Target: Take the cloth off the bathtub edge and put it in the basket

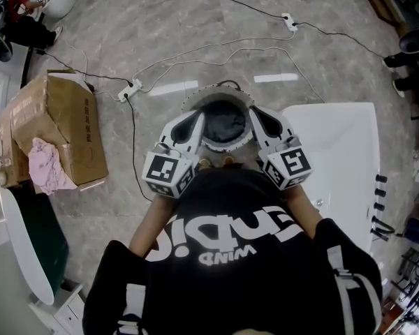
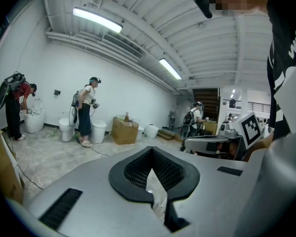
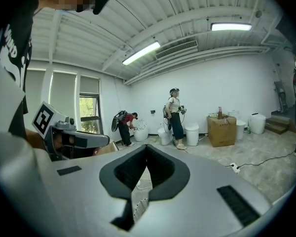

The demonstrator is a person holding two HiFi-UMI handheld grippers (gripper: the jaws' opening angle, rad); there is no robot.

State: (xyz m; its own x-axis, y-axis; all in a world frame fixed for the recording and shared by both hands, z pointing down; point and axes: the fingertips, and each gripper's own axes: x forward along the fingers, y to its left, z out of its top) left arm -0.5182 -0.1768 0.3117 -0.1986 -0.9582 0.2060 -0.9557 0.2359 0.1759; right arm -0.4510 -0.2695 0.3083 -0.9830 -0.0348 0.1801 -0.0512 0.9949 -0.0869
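We hold both grippers level and close to the chest. The left gripper (image 2: 152,154) has its jaws together with nothing between them, only a thin slit showing floor. The right gripper (image 3: 147,149) matches it: jaws pressed together and empty.

From the head view, the 2 sets of jaws flank the round basket (image 1: 221,144). The left gripper (image 1: 193,121) sits just beside its left rim and the right gripper (image 1: 255,119) just beside its right rim. Below and between the jaws, the basket holds a dark grey bundle (image 1: 225,124) that looks like cloth, though we cannot be sure.

To the right of the right jaws, the white bathtub (image 1: 335,138) shows its long edge near the basket. Well off to the left of the left jaws stands a cardboard box (image 1: 63,124) with a pink cloth (image 1: 45,166) draped over its near edge.

Ahead of both jaws the grey floor (image 1: 195,19) lies open, crossed by 2 corded power strips (image 1: 129,89). Far beyond the jaws, 2 people (image 2: 86,112) stand near the back wall.
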